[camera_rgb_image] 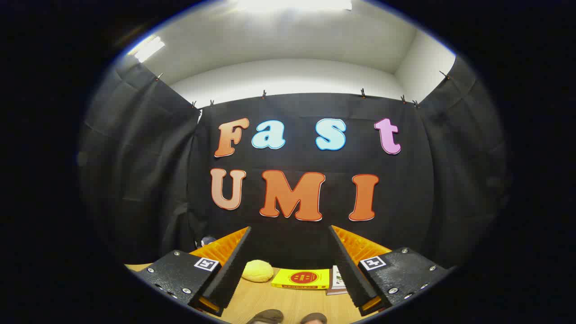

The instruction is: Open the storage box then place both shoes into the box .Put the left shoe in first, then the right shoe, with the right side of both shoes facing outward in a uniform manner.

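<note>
My hand-held gripper [290, 265] is raised and aimed level at the booth's black cloth wall [297, 243], with its two fingers [231, 265] spread wide apart and nothing between them. Below the fingers lies a light wooden desk [270, 299]. On it, ahead of the fingers and near the cloth wall, sits a soft pale yellow lump [257, 271], just beside the left finger. To its right lies a flat yellow book [301, 279] with a red circle on its cover, and touching that book's right edge is a paler booklet [336, 281], partly hidden behind the right finger. Closest to me, between the fingers, the rounded brown tops of two shoes [265, 316] just peek into view side by side on the desk. Above the cloth wall I see a white wall [288, 78] and bright ceiling lights [292, 4].
</note>
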A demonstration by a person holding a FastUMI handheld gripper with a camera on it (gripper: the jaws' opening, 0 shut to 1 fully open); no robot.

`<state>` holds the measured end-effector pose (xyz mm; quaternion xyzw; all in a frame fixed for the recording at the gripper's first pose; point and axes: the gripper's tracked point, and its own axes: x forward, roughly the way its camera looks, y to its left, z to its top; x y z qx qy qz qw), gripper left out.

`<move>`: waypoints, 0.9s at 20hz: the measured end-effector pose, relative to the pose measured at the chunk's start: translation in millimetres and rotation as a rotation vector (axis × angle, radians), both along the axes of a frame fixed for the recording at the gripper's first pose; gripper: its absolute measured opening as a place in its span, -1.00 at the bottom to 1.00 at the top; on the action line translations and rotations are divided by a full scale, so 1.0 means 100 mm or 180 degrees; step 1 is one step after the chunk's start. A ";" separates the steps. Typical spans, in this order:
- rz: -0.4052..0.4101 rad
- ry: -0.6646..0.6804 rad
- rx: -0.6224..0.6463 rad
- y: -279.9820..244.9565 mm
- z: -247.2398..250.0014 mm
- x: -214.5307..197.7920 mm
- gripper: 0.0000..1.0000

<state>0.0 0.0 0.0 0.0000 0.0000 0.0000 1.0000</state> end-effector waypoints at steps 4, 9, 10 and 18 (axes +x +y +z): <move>-0.0062 -0.0005 -0.0022 -0.09 0.03 -0.02 0.96; 0.0016 0.0021 -0.0047 -0.04 0.01 -0.02 0.96; 0.0021 0.0016 -0.0052 -0.06 0.02 -0.03 0.96; -0.0091 -0.0014 -0.0036 -0.22 0.03 -0.10 0.96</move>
